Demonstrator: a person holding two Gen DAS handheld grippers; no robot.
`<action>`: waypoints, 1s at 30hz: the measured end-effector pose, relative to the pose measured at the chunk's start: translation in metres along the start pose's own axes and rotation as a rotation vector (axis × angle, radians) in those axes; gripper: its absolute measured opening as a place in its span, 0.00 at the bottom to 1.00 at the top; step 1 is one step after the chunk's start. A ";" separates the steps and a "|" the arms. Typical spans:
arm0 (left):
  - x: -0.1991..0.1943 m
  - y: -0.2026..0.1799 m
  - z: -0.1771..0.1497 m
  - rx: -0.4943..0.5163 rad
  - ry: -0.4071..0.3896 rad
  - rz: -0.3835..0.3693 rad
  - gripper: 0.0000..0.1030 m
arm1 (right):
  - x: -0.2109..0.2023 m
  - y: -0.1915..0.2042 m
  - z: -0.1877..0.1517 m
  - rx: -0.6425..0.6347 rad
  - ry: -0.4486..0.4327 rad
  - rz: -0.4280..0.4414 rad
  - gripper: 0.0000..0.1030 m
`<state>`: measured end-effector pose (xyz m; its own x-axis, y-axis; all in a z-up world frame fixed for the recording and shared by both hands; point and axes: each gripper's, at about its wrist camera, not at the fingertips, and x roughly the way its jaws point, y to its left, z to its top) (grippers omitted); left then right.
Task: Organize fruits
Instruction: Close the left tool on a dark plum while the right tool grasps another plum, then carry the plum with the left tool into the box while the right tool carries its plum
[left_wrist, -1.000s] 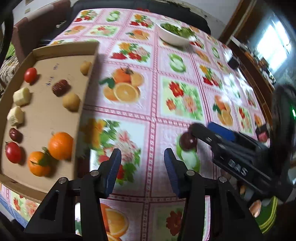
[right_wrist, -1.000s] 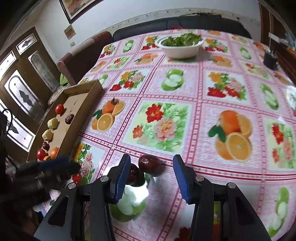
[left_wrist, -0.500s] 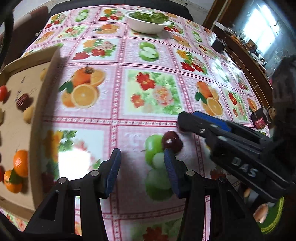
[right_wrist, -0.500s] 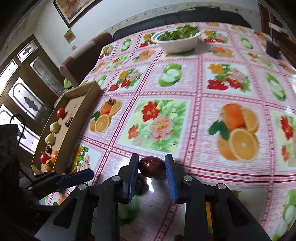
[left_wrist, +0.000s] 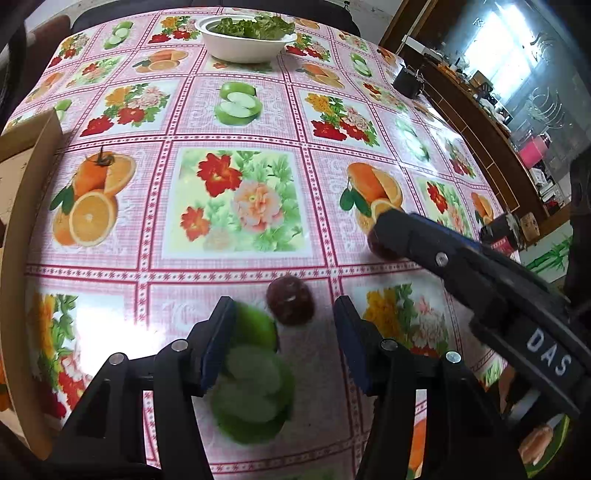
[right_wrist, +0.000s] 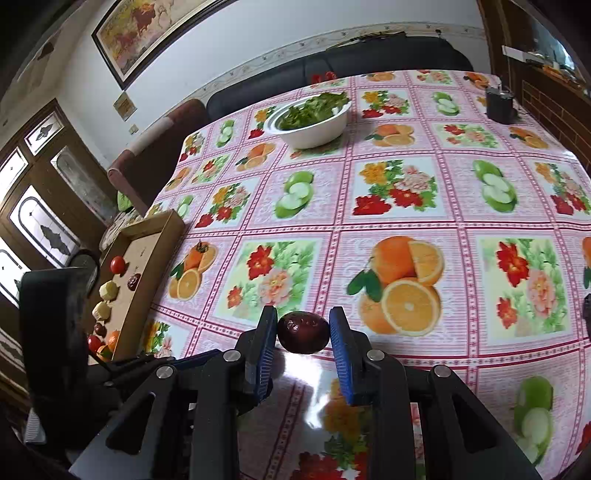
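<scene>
Right claw clamped on one dark red fruit; left claw spread over a second one on the table.

In the right wrist view, the right claw (right_wrist: 303, 334) gripped a dark red fruit (right_wrist: 303, 332) between its blue pads, just above the flowered tablecloth (right_wrist: 406, 192). In the left wrist view, the left claw (left_wrist: 282, 325) had just been opening and stood wide apart, with a second dark red fruit (left_wrist: 290, 301) lying on the table just ahead of its tips, touching neither pad. At the far left sat a cardboard tray (right_wrist: 155, 266) with a tomato (right_wrist: 118, 264), pale fruit pieces (right_wrist: 109, 290) and oranges (right_wrist: 112, 339). A white bowl (right_wrist: 314, 131) of greens stood at the far end.
</scene>
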<state>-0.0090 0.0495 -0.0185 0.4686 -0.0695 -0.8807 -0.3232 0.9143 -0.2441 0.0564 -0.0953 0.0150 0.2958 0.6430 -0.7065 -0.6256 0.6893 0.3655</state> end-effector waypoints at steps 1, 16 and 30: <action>0.001 -0.001 0.002 -0.003 -0.004 -0.003 0.52 | -0.001 -0.002 0.000 0.005 -0.001 -0.003 0.29; -0.023 0.010 -0.012 0.030 -0.060 0.092 0.23 | -0.006 0.005 0.000 -0.003 -0.013 -0.008 0.29; -0.074 0.053 -0.028 -0.047 -0.154 0.225 0.23 | 0.002 0.058 0.005 -0.086 -0.003 0.054 0.29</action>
<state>-0.0837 0.0918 0.0228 0.4989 0.1977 -0.8438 -0.4694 0.8801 -0.0714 0.0240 -0.0520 0.0379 0.2624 0.6796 -0.6851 -0.7001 0.6226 0.3495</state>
